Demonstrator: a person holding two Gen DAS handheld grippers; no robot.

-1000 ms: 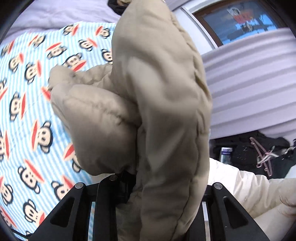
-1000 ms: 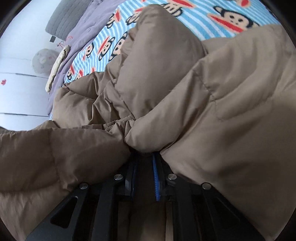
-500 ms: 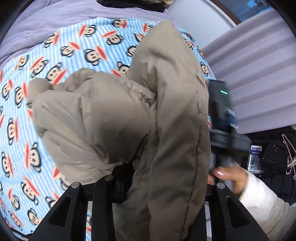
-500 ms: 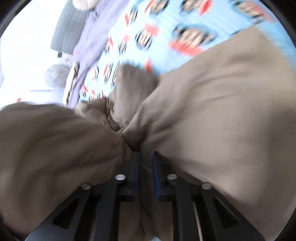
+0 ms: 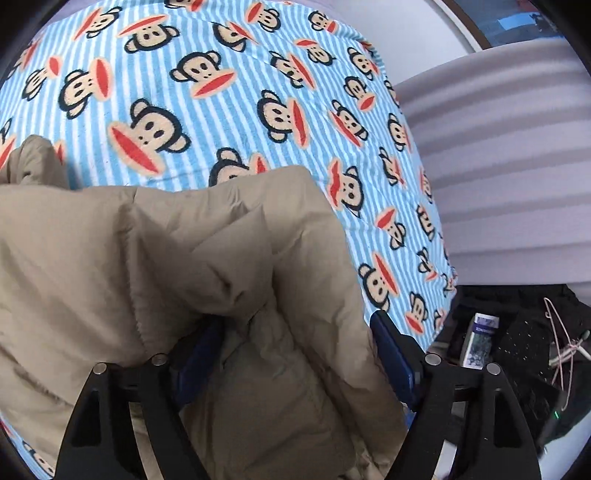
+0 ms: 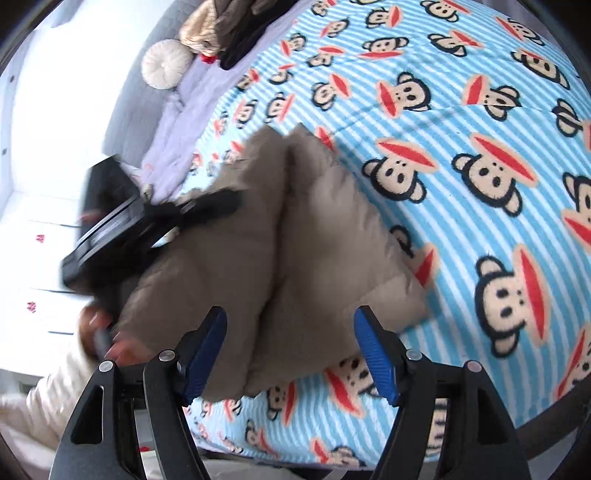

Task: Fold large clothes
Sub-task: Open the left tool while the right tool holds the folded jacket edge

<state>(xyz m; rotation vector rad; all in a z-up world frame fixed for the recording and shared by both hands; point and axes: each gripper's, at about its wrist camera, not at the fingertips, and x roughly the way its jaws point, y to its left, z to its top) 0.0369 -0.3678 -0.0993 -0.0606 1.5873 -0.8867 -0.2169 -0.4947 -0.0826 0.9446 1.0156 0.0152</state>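
Both grippers, left (image 5: 295, 354) and right (image 6: 290, 350), had just opened wide, angled down, the coat (image 6: 258, 258) loose between their jaws.

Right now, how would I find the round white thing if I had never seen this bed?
Start at the big blue striped monkey blanket covering the bed, then follow its far left edge up along the plain lilac sheet. There, against the grey headboard, sits the round white cushion. It is the only round, pleated thing there; the pile of clothes beside it is rumpled, tan and black.
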